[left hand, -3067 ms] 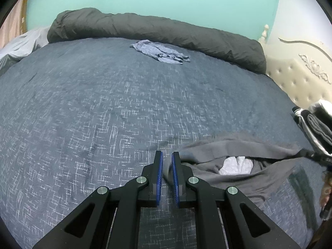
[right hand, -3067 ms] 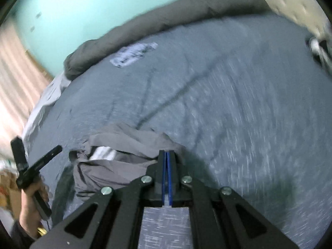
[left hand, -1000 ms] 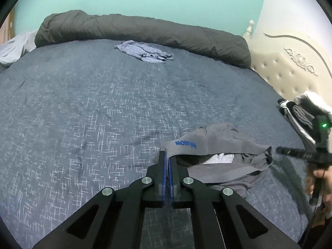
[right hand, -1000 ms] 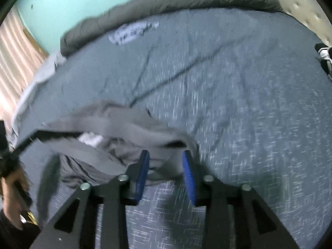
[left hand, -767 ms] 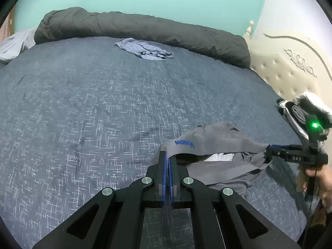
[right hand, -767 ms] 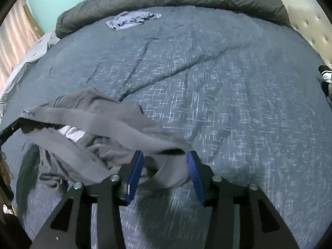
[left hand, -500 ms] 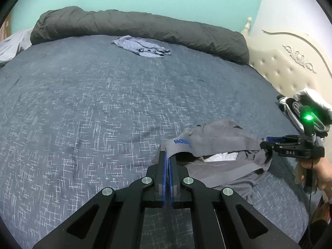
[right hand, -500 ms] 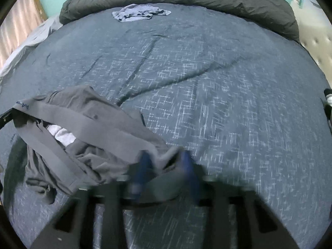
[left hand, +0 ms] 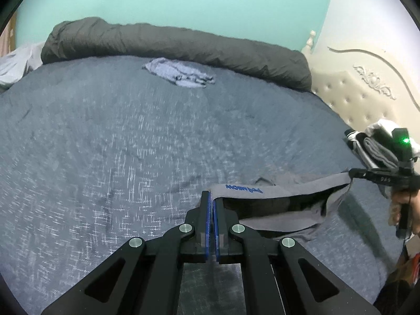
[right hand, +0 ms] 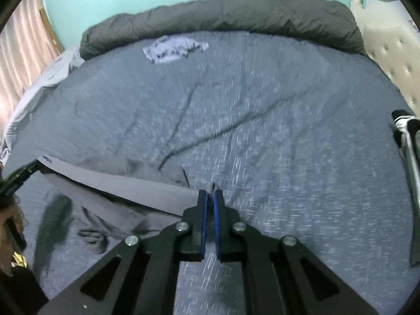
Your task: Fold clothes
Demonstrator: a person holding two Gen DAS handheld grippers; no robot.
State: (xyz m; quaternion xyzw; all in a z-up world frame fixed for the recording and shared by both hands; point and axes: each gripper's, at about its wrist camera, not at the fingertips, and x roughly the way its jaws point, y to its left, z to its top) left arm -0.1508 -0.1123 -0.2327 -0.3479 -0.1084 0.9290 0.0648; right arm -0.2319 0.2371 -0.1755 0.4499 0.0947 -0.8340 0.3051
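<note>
The grey garment (left hand: 283, 199) hangs stretched between the two grippers low over the near part of the bed (left hand: 131, 141), its waistband pulled into a taut strip with blue lettering facing the left wrist camera and the rest of the cloth sagging below it onto the cover. The left gripper (left hand: 210, 202) is closed on one end of that waistband, the cloth pinched between its blue pads right at the tips, so the garment runs off to its right. In the same view the right gripper (left hand: 353, 173) shows at the far end of the strip, clamped on the other end, with a hand (left hand: 407, 210) round its handle and a green light on top. From the right wrist camera the right gripper (right hand: 210, 197) has its jaws nearly together with a little grey cloth caught between the tips, and the garment (right hand: 118, 191) spreads away to its left toward the left gripper (right hand: 34, 165) at the frame edge. Farther up the bed a crumpled light-blue garment (left hand: 178, 73) lies just before a rolled dark duvet (left hand: 170, 44). A stack of folded clothes (left hand: 372, 144) sits at the right edge of the bed, near the cream headboard (left hand: 362, 97)
</note>
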